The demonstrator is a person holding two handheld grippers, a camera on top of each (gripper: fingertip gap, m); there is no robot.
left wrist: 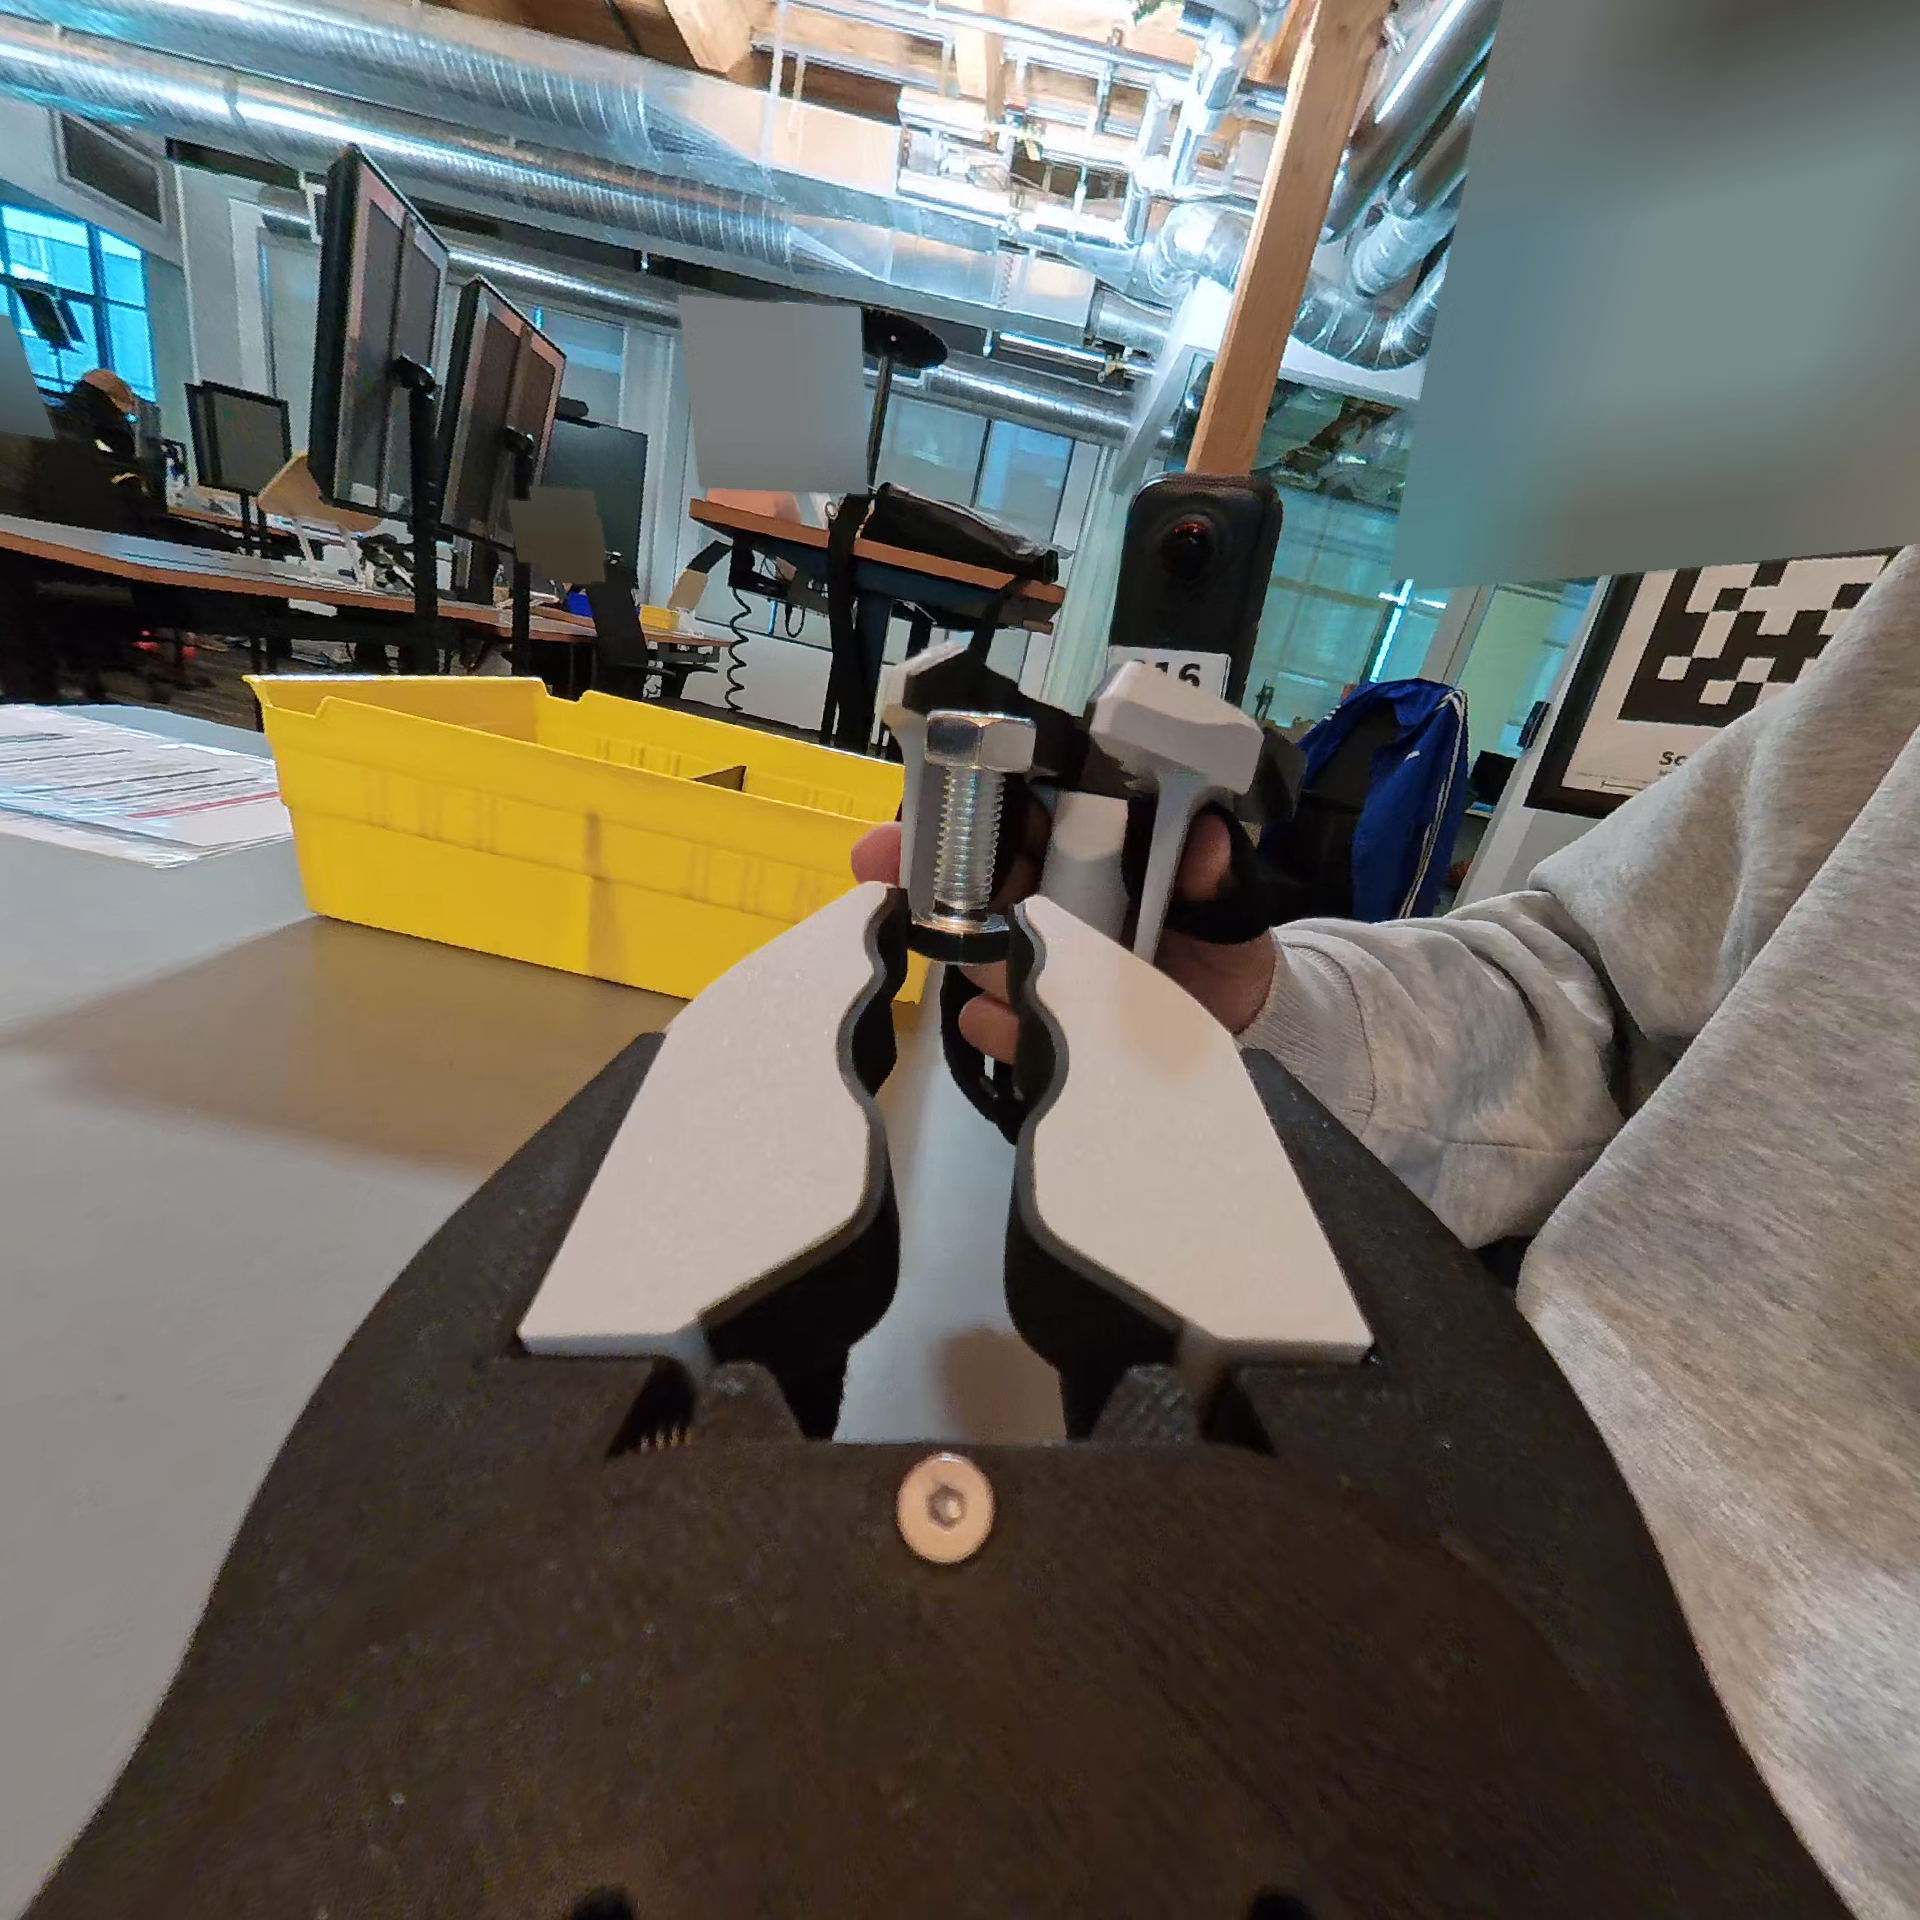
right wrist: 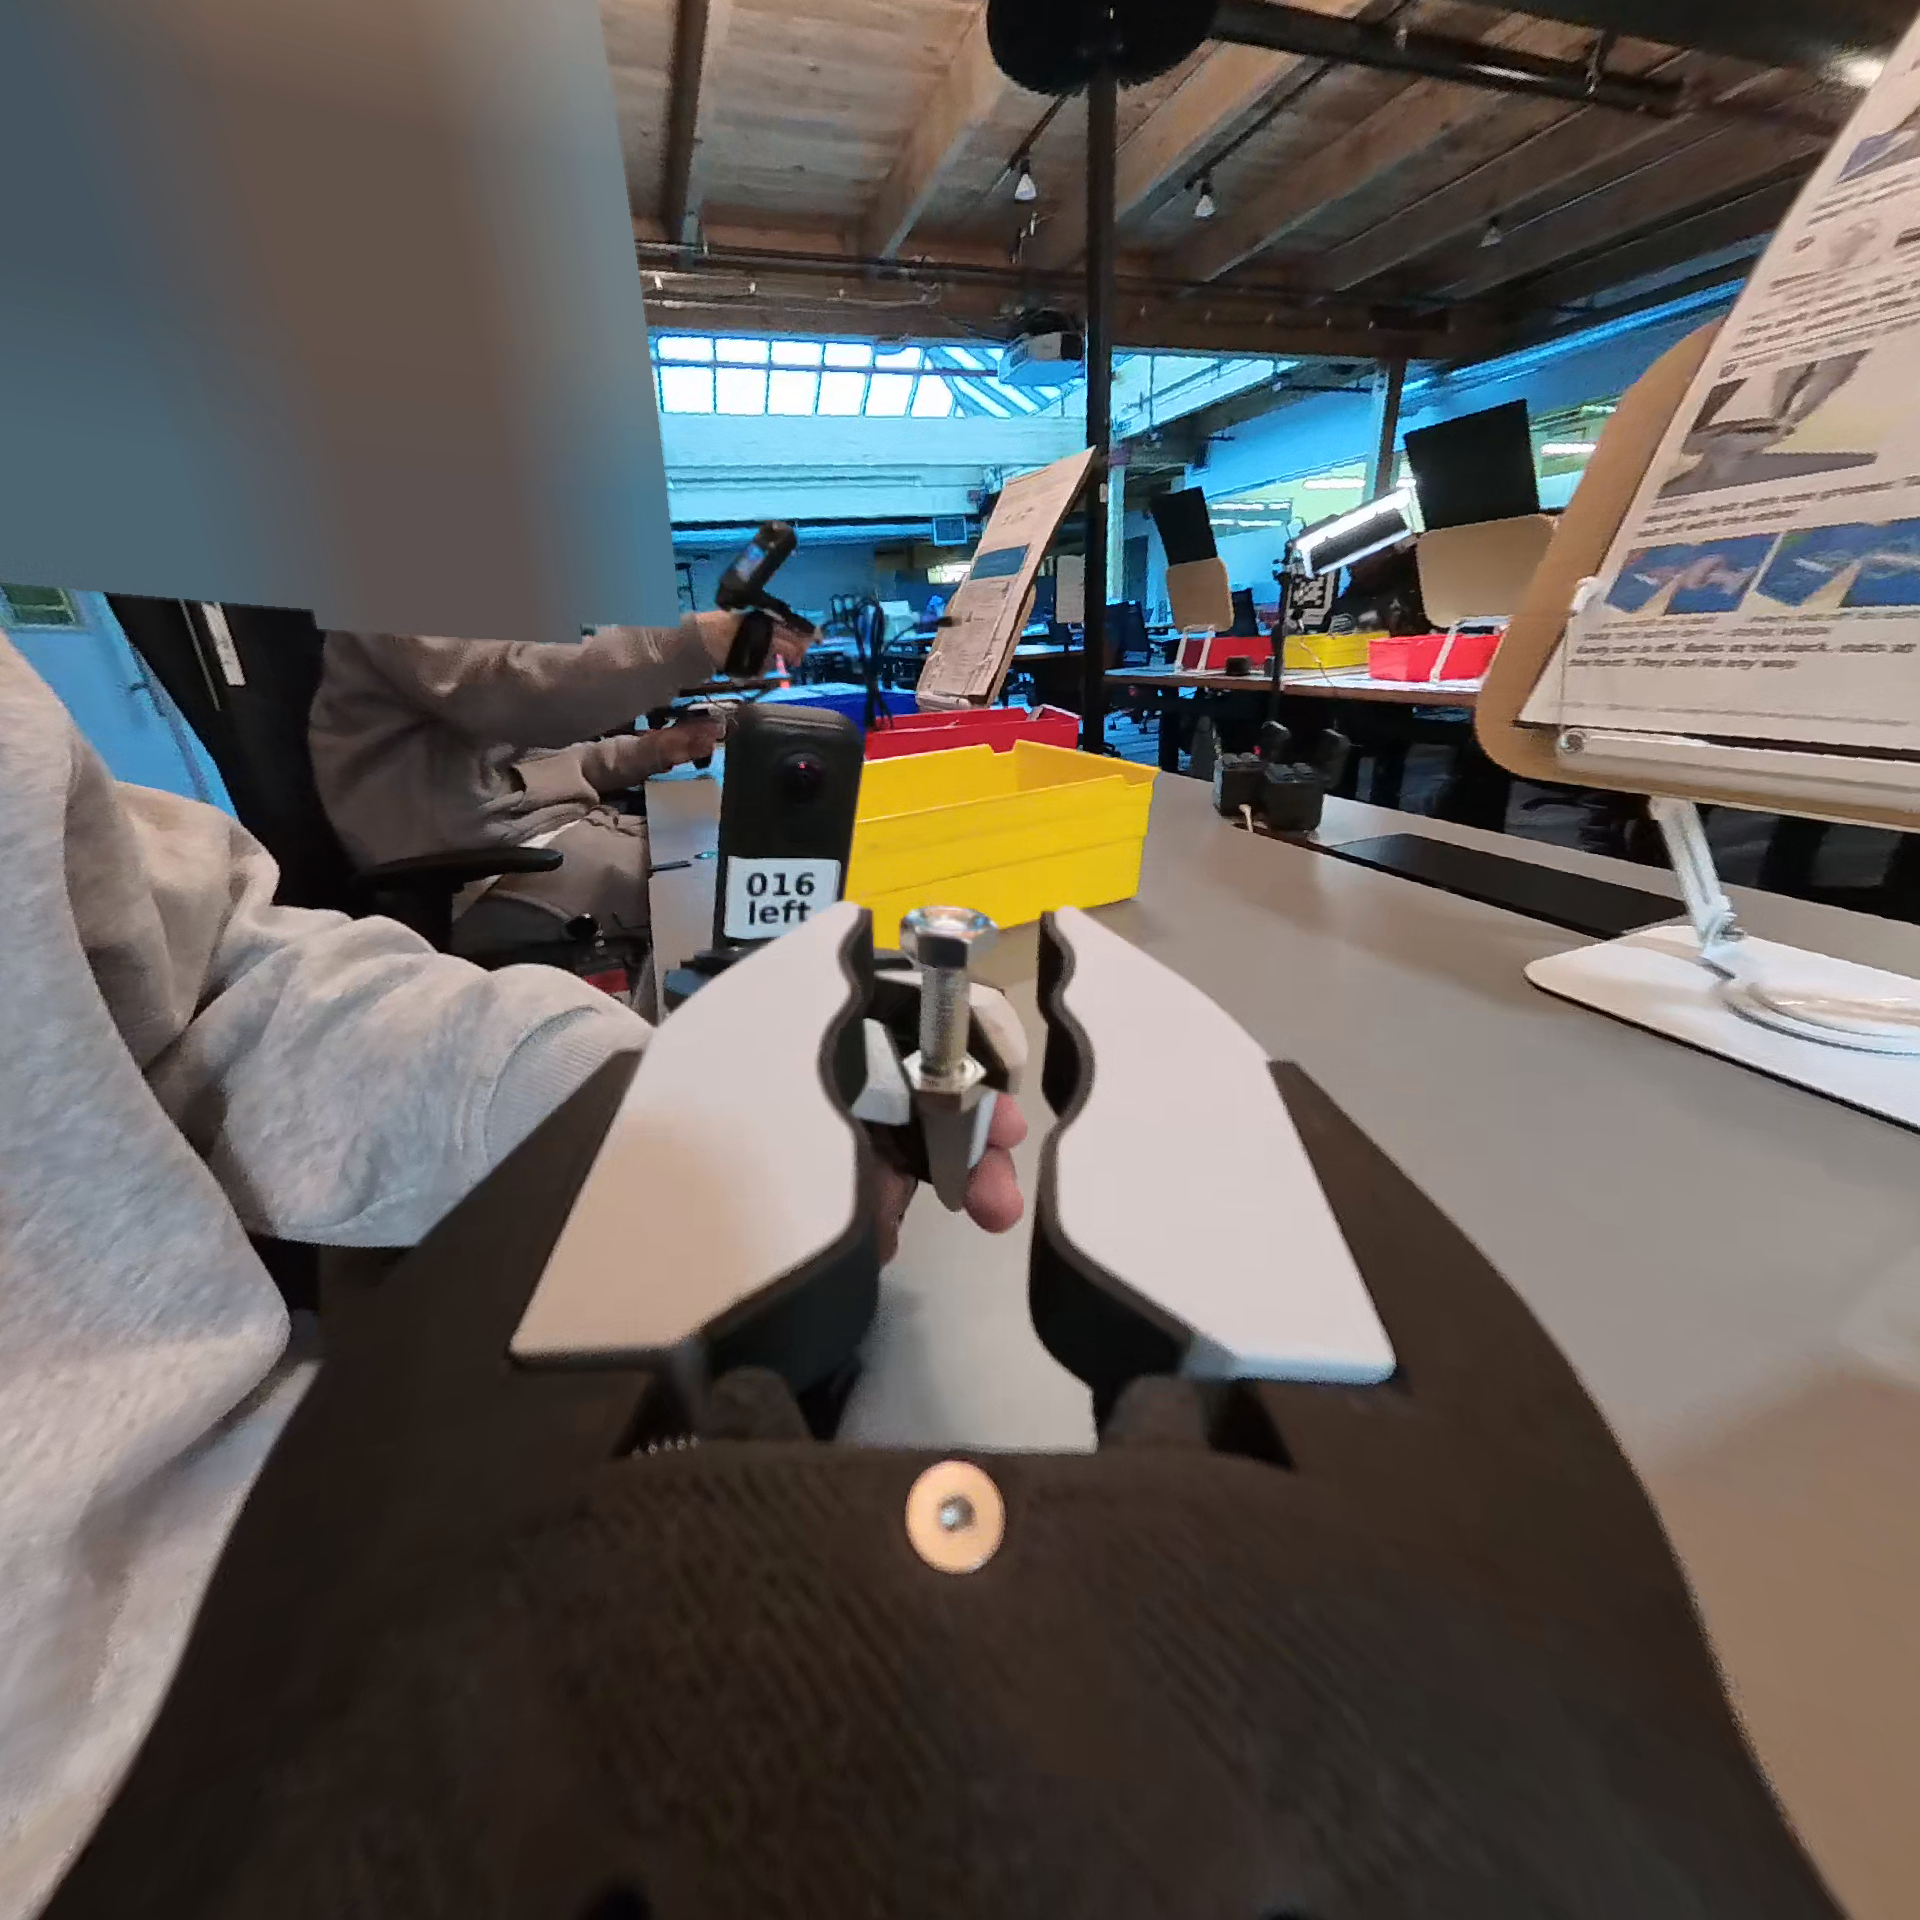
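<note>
A silver hex bolt stands upright, head up, with a nut on its lower end. My left gripper is shut on the nut and holds bolt and nut above the grey table. In the right wrist view the bolt and nut show between my right gripper's fingers. My right gripper is open, its tips on either side of the bolt head without touching it. It also shows end-on in the left wrist view, held by a hand in a grey sleeve.
A yellow bin sits on the table behind the grippers and shows in the right wrist view too, with a red bin beyond. A document stand is at the right. A printed sheet lies far left. Another seated person works behind.
</note>
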